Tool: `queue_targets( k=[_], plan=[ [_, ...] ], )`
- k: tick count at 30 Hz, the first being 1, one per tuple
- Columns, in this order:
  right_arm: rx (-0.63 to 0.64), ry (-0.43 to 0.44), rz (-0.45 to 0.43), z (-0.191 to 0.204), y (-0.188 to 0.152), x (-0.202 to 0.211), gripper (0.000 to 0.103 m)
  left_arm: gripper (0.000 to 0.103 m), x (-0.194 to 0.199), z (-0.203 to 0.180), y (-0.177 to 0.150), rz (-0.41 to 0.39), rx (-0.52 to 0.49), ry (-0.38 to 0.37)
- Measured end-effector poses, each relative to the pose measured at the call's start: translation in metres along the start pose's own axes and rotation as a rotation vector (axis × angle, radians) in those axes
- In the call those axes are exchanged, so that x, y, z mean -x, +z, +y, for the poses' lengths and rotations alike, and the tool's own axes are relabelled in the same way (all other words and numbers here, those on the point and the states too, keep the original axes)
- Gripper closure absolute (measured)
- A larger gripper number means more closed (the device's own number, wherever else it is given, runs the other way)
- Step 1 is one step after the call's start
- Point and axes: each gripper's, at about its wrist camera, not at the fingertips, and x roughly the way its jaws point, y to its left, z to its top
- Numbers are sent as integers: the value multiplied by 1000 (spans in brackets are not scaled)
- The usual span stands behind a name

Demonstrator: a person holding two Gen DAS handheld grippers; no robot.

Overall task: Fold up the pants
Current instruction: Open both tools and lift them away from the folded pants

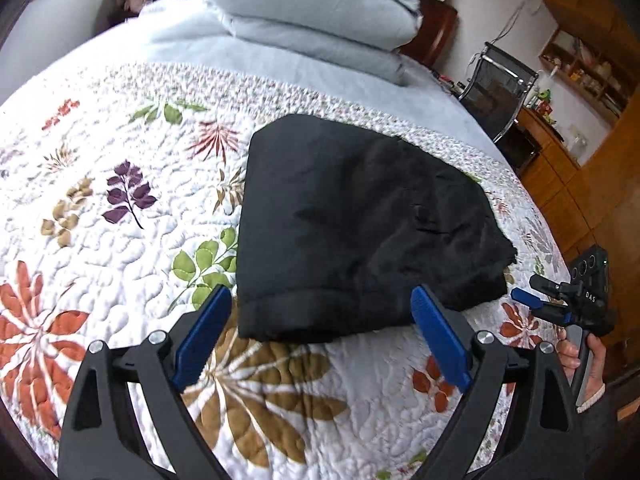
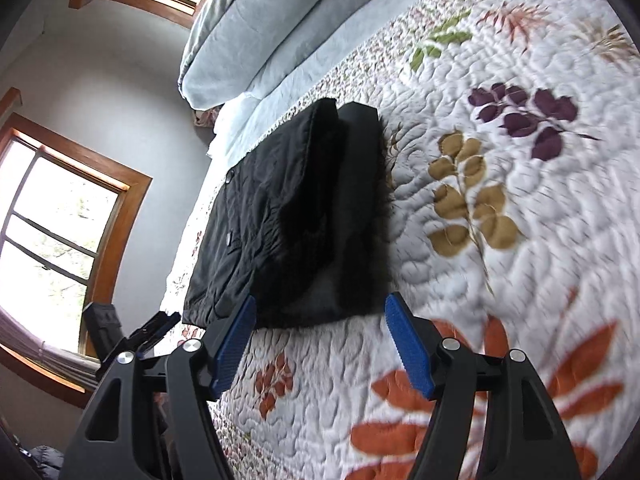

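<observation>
- Currently one pair of black pants (image 1: pixel 352 216) is lying folded into a compact bundle on the floral quilt (image 1: pixel 120 208), with a hemmed edge facing the left wrist camera.
- Two grippers are showing: the left gripper (image 1: pixel 322 332) is hovering just short of the bundle's near edge, its two blue fingers (image 1: pixel 202 332) standing wide apart and gripping nothing.
- The right gripper (image 2: pixel 324 344) is likewise sitting at the bundle's near edge in its own view, fingers spread and empty; in the left view it is appearing at the far right (image 1: pixel 538 304), held by the person's hand (image 1: pixel 580 360).
- Lettering reading "DAS" is showing on the right gripper's body in the left view.
- Two pale blue pillows (image 1: pixel 320 12) are stacking at the head of the bed.
- Two wood-framed windows (image 2: pixel 60 232) are letting in light.
- One dark chair (image 1: pixel 496 84) is standing beside wooden shelving (image 1: pixel 584 60).
</observation>
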Motion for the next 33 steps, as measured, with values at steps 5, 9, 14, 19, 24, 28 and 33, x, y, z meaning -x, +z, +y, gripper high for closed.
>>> queue_targets(
  k=[5, 9, 14, 19, 24, 28, 33],
  plan=[
    [29, -85, -46, 19, -20, 24, 26, 8, 27, -12, -8, -50, -37, 57],
    [60, -262, -104, 49, -39, 41, 10, 6, 47, -24, -17, -82, -72, 105],
    [217, -527, -173, 103, -63, 48, 5, 4, 68, -37, -30, -91, -72, 123],
    [449, -672, -222, 165, -92, 47, 4, 4, 88, -45, -40, -92, -51, 106],
    [520, -671, -226, 199, -114, 46, 4, 4, 113, -55, -50, -124, -77, 135],
    [500, -617, -240, 213, -127, 55, 4, 3, 132, -64, -58, -164, -125, 165],
    [462, -542, -266, 223, -134, 76, 4, 3, 154, -72, -65, -203, -168, 177]
  ],
)
